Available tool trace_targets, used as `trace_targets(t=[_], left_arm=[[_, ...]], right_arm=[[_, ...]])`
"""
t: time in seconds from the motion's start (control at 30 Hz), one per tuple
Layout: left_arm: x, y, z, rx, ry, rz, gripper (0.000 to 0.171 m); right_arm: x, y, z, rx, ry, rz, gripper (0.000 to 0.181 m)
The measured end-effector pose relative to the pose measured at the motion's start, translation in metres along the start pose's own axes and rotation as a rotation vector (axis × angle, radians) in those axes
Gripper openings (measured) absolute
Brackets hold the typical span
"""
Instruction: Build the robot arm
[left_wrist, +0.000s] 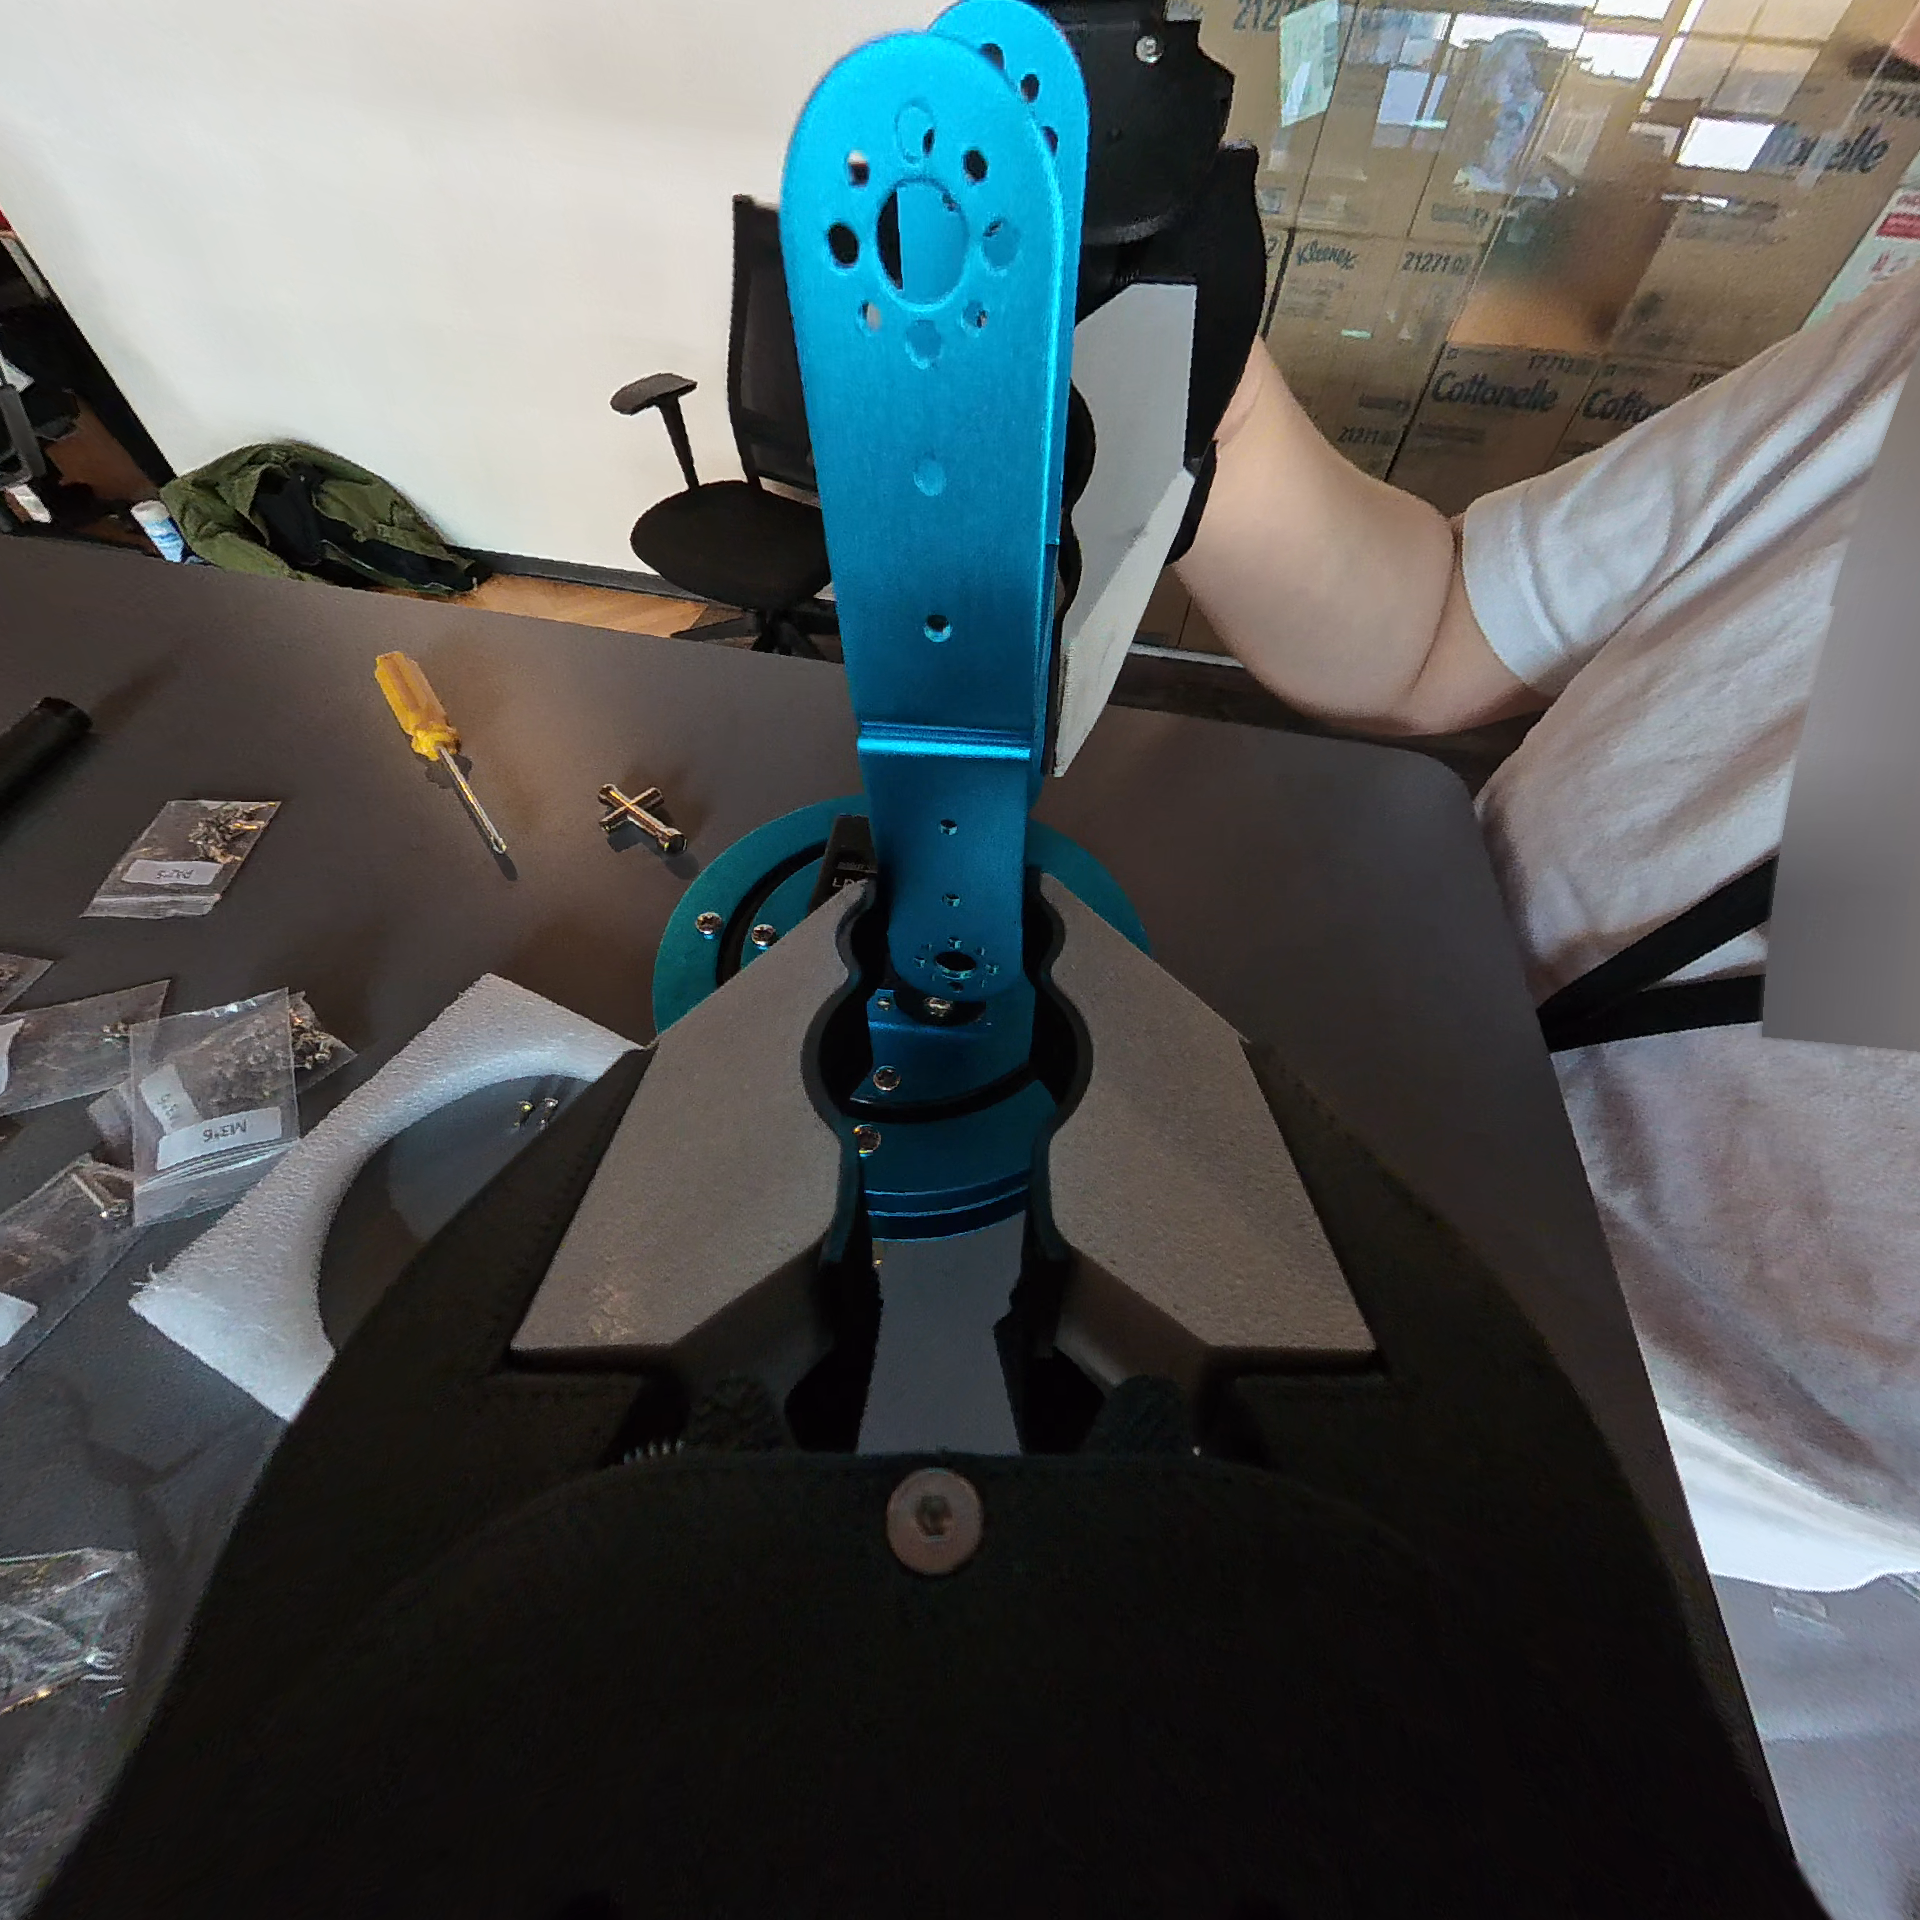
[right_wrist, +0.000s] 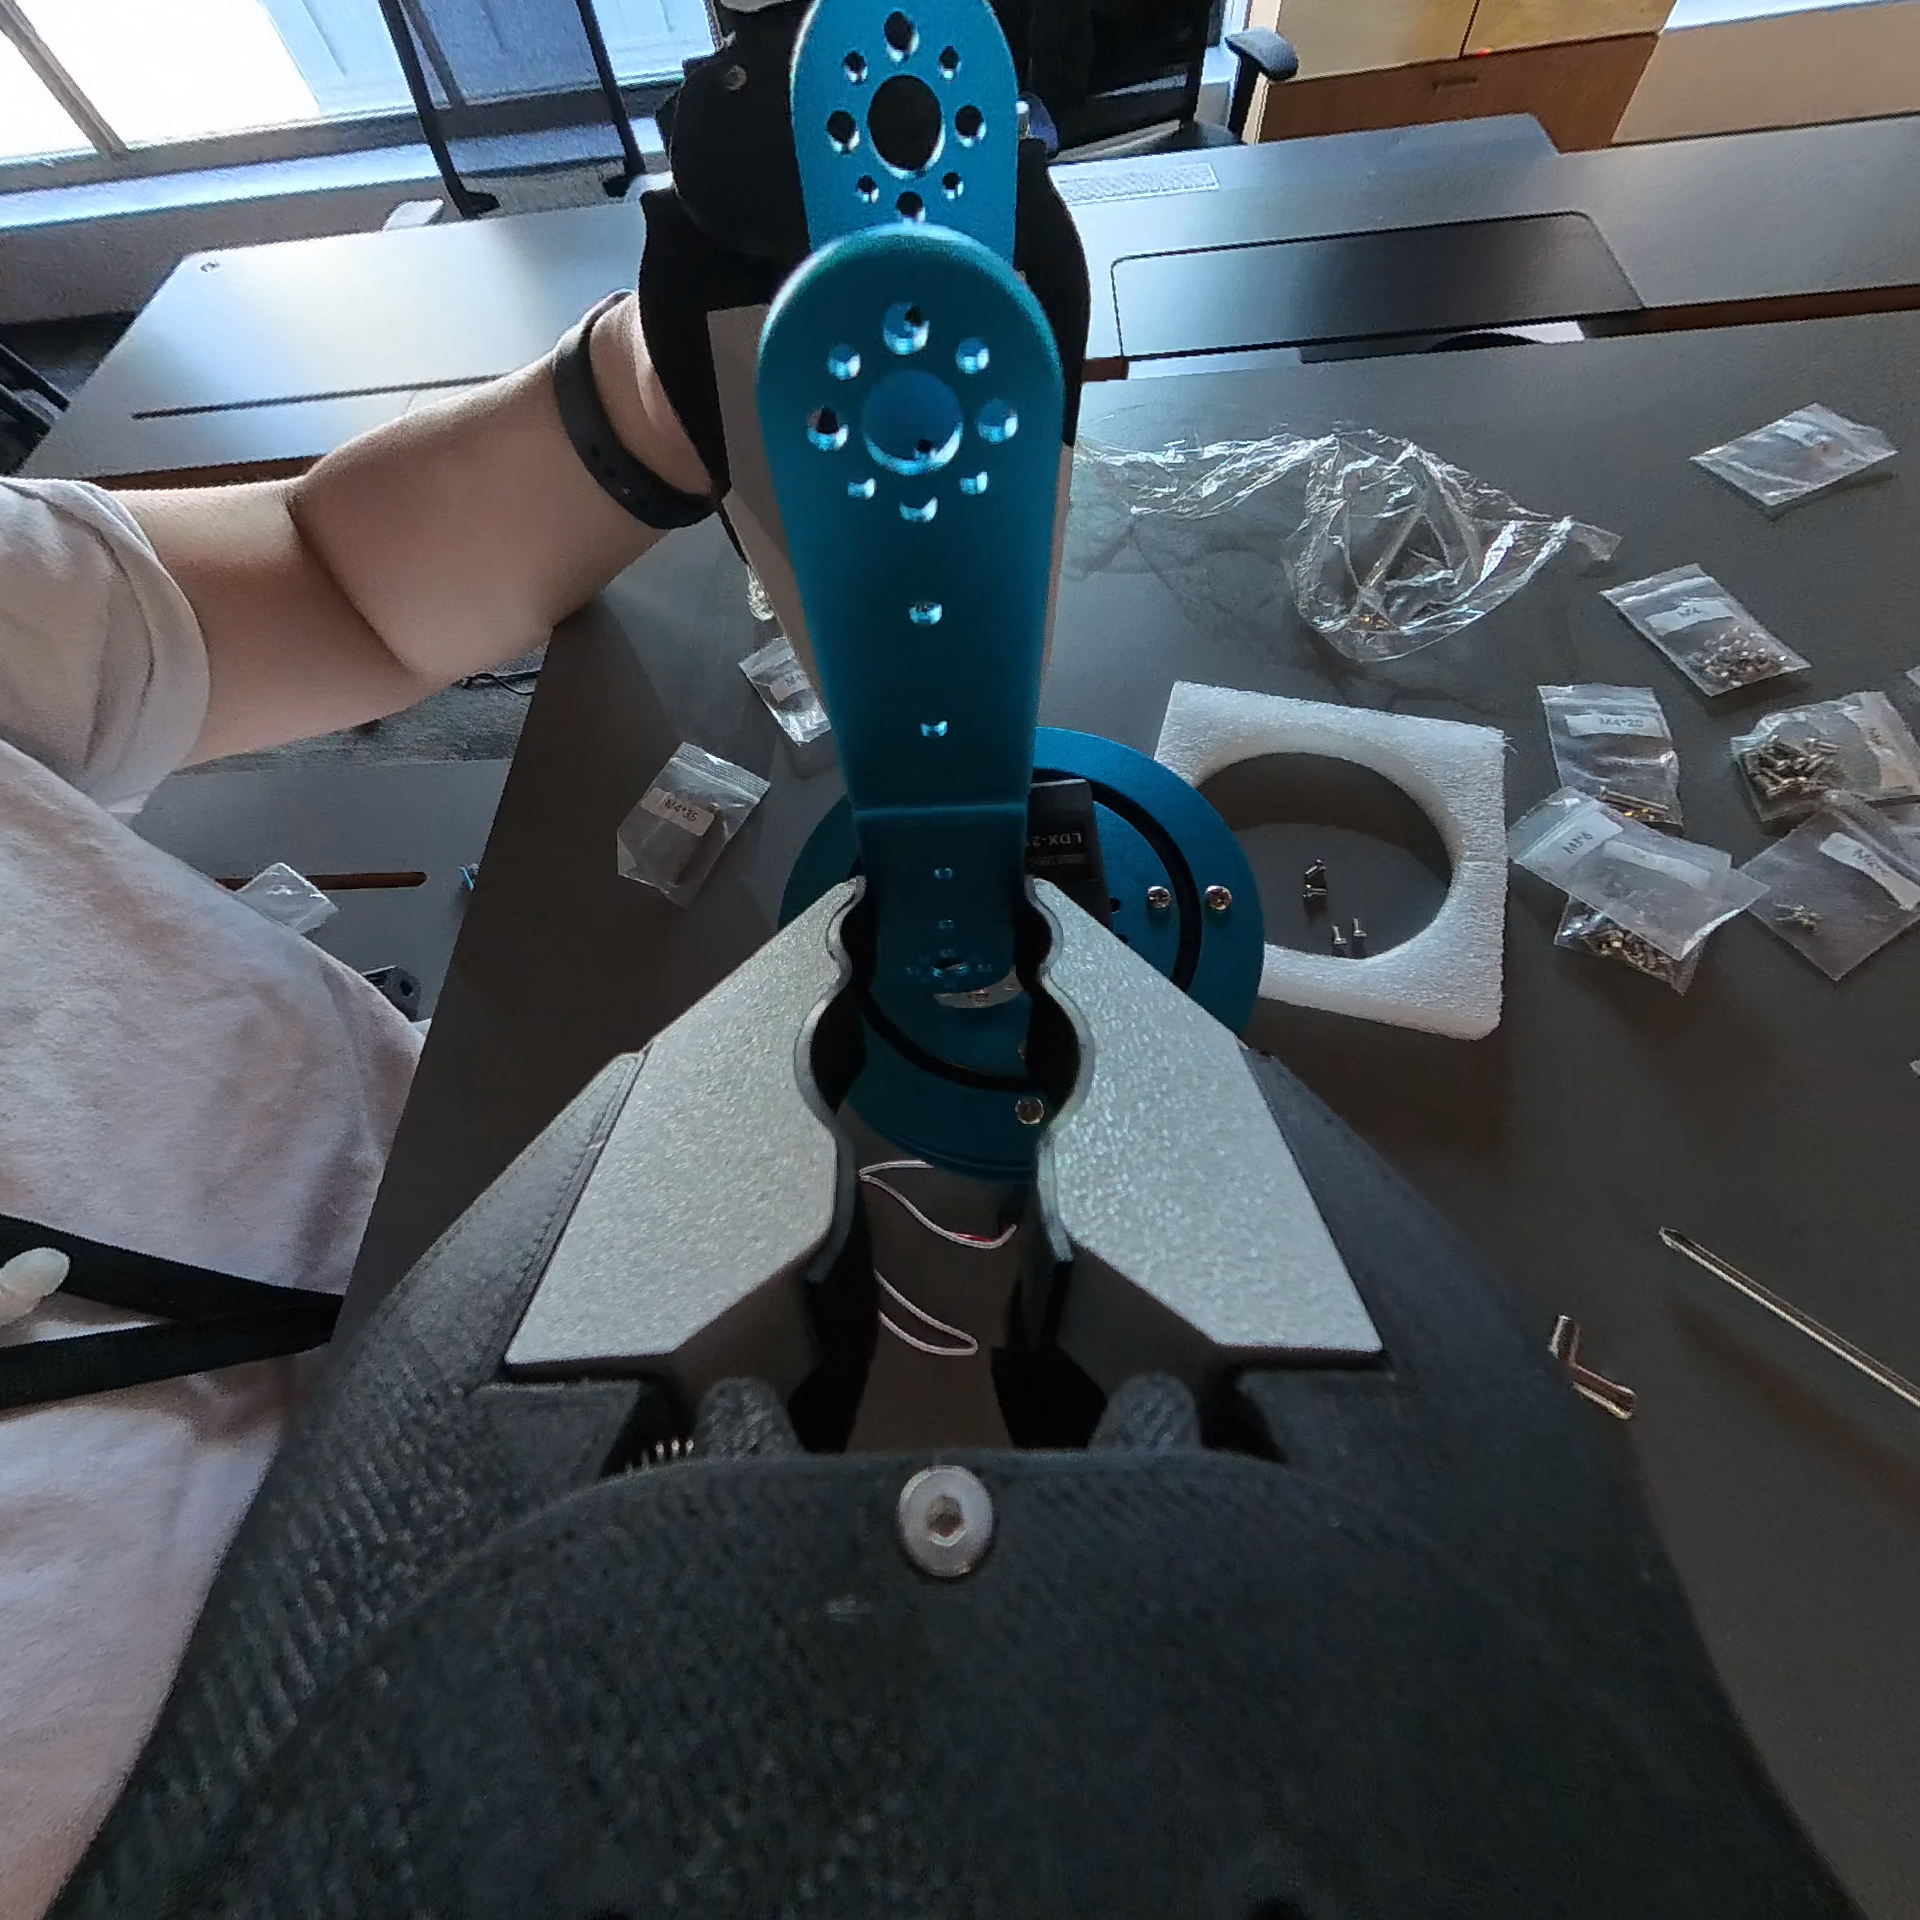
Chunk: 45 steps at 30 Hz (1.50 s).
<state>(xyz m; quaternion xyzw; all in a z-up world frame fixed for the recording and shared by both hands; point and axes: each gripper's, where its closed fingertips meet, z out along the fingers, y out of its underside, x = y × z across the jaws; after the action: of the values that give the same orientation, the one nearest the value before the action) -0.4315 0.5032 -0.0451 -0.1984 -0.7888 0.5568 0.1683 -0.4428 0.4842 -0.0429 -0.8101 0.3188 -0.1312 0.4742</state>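
A tall blue metal bracket (left_wrist: 935, 416) with two hole-patterned plates stands upright on a round blue base (left_wrist: 707, 935) on the dark table. My left gripper (left_wrist: 951, 904) is shut on the bracket's narrow lower part, just above the base. In the right wrist view, my right gripper (right_wrist: 945, 904) is shut on the same lower part of the bracket (right_wrist: 914, 582) from the opposite side. A black servo (right_wrist: 1060, 831) sits in the base (right_wrist: 1195, 831). Each view shows the other gripper behind the bracket's upper half.
A yellow screwdriver (left_wrist: 426, 727), a cross wrench (left_wrist: 639, 816) and bags of screws (left_wrist: 208, 1091) lie left. A white foam frame (right_wrist: 1351, 987), crumpled plastic (right_wrist: 1382, 540), more screw bags (right_wrist: 1621, 883) and a thin tool (right_wrist: 1787, 1309) lie right. A person's arm (left_wrist: 1351, 582) reaches in. My two grippers' fingertips are within a few centimetres of each other.
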Motion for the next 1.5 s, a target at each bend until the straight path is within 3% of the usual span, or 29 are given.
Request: trace_targets(t=[0.6,0.7,0.8,1.33,1.5], left_arm=[[0.001,0.0,0.0,0.045,0.002,-0.025,0.025],[0.004,-0.002,0.0,0.047,0.017,-0.022,0.035],[-0.003,-0.008,-0.002,0.073,0.008,-0.046,0.027],[-0.003,-0.008,-0.003,0.1,-0.015,-0.026,0.024],[-0.003,-0.007,-0.003,0.102,-0.038,-0.006,0.024]], right_arm=[[0.003,0.001,0.001,0.06,-0.08,0.023,0.026],[0.004,0.0,0.0,0.071,-0.071,0.013,0.026],[0.004,0.0,0.0,0.084,-0.072,0.014,0.026],[0.002,-0.008,-0.011,0.319,0.114,0.022,0.036],[0.009,0.007,0.0,0.23,0.272,0.017,0.028]])
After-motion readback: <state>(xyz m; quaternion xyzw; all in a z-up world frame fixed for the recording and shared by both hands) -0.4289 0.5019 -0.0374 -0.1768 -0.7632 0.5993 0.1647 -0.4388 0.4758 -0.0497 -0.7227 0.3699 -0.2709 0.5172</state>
